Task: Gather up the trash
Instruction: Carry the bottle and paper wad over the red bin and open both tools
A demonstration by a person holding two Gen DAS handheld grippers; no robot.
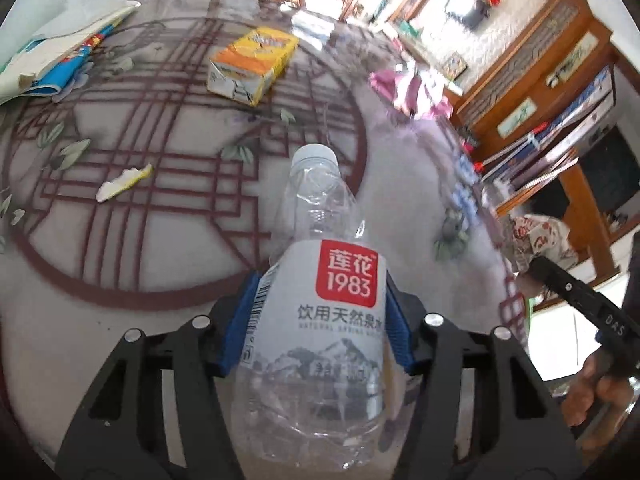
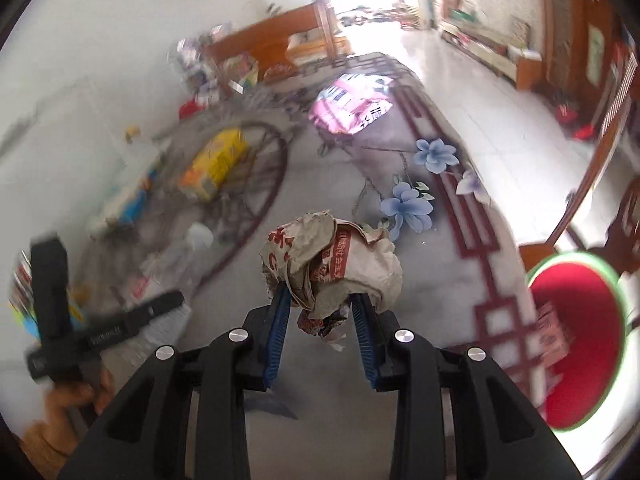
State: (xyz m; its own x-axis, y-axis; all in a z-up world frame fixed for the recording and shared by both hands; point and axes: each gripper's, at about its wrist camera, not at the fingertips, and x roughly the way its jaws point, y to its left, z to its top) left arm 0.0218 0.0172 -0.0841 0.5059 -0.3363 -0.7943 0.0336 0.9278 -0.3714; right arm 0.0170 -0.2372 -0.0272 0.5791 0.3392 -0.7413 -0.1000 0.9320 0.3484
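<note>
Gripping a crushed clear plastic water bottle [image 1: 320,320] with a white label and a red square logo, the left gripper [image 1: 316,316] has its two blue-padded fingers closed against the bottle's sides at the label. The bottle's white cap [image 1: 315,155] points away from the camera, over a round table [image 1: 60,320] with a glass top and a dark red lattice pattern with painted leaves.

On the table beyond the bottle lies a torn scrap of white and yellow paper [image 1: 123,182]. Farther back sits a yellow and orange cardboard carton [image 1: 253,65], lying on its side. A pink crumpled plastic wrapper [image 1: 404,84] lies near the table's far right edge. A white and blue paper bag [image 1: 60,56] rests at the far left.

The right gripper [image 2: 320,312] is closed on a crumpled ball of beige paper with red printing [image 2: 332,264], pinched between its blue pads above the table. To its lower right, off the table edge, stands a round red bin with a pale green rim [image 2: 576,332], and a pinkish box lies inside it. The view from the right wrist is blurred toward the left, where the other gripper shows dimly.
</note>
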